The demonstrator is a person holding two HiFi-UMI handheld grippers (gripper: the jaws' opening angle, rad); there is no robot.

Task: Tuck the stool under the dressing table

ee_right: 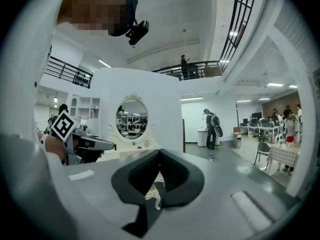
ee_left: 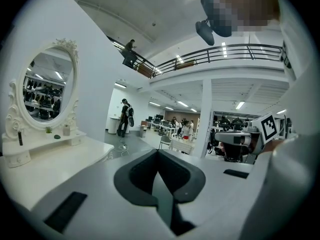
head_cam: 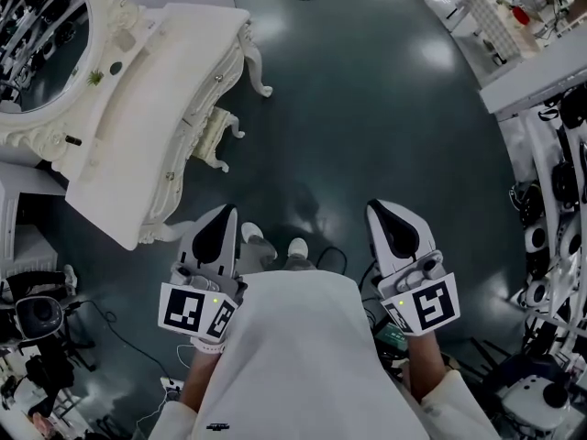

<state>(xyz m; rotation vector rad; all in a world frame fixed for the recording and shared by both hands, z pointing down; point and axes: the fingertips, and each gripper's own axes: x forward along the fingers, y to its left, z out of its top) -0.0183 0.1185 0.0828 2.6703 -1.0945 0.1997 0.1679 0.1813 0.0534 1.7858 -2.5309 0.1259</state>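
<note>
We look down on a dark, glossy grey-green floor in a large indoor workshop. At the upper left of the head view stands the white, ornate dressing table, with its oval mirror at the far left edge. Under the table's right edge a carved white piece with curled feet shows. We take it for the stool, though the tabletop hides most of it. At lower centre the person's white garment fills the frame. The left gripper is near the table's closest corner, and the right gripper is over bare floor. A white workbench sits at the upper right, and racks of equipment line the right edge.

Only the head view shows the stool. The gripper views add the jaws: in each, the dark pads meet tip to tip with nothing between them.

The left gripper view shows the mirror at left, a standing person beyond it, a balcony railing across the top, and the right gripper's marker cube at right.

The right gripper view shows the left gripper's marker cube at left, the mirror against a white partition at centre, and a chair at right.
</note>
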